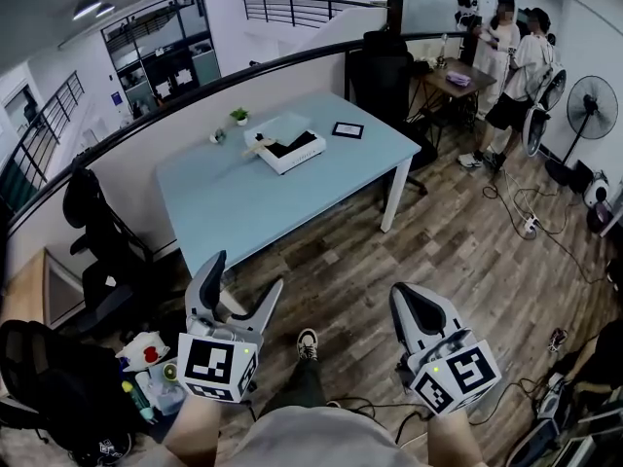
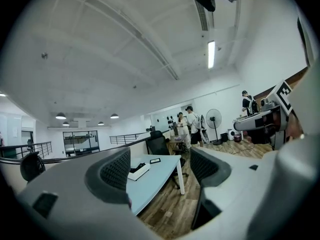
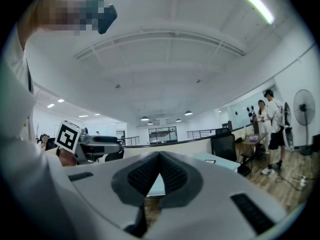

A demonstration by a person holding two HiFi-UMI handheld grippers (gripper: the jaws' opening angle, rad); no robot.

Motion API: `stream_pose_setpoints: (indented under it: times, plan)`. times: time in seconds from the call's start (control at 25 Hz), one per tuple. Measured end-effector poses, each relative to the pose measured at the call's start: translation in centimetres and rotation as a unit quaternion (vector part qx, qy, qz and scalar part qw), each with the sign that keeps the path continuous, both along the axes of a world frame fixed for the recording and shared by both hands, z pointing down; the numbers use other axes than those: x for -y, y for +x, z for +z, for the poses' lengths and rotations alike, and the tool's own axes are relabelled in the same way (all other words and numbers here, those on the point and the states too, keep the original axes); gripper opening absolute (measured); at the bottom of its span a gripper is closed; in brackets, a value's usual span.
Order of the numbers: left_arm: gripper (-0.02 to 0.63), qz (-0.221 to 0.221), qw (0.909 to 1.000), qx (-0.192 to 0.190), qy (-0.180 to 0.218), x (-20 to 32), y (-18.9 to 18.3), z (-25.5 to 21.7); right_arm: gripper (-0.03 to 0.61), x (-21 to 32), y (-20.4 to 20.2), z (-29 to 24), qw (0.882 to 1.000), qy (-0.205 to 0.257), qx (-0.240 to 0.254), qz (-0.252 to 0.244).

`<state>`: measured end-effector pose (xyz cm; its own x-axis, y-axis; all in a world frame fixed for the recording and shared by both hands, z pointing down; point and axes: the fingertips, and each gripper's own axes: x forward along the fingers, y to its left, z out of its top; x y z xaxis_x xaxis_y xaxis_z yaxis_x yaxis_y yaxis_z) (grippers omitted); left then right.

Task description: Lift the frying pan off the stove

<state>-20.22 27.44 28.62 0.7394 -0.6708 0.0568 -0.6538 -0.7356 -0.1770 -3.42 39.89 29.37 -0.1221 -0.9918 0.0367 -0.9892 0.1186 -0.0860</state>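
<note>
L gripper [image 1: 246, 272] jaws apart, R gripper [image 1: 402, 298] jaws together; poss. stove [image 1: 290, 149] on table [image 1: 243, 207]

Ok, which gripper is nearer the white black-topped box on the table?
Left. The left gripper hangs short of the light blue table, nearly in line with the white black-topped box; the right gripper is farther right, over the wood floor.

I hold my left tool [image 1: 245, 272] low in front of my body, its jaws wide apart with nothing between them. My right tool [image 1: 407, 300] is level with it and well apart, jaws closed together and empty. Both point forward, above my bare left forearm [image 1: 198, 428] and right forearm [image 1: 456, 443].
</note>
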Motion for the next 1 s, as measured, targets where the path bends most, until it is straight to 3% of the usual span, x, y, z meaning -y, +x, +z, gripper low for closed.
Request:
stream_pose_setpoints:
  times: [0.36,1.0]
  plan:
    - [0.362,0.009,0.9997,0.020,-0.013,9.4,4.0,1.0,0.003,9.6,3.4,1.3,0.999,-0.031,0.009,-0.012]
    - [0.364,0.038,0.9958,0.075,-0.036,34.4,10.6,4.0,0.003,35.2,8.7,3.3,0.997,-0.075,0.010,-0.009]
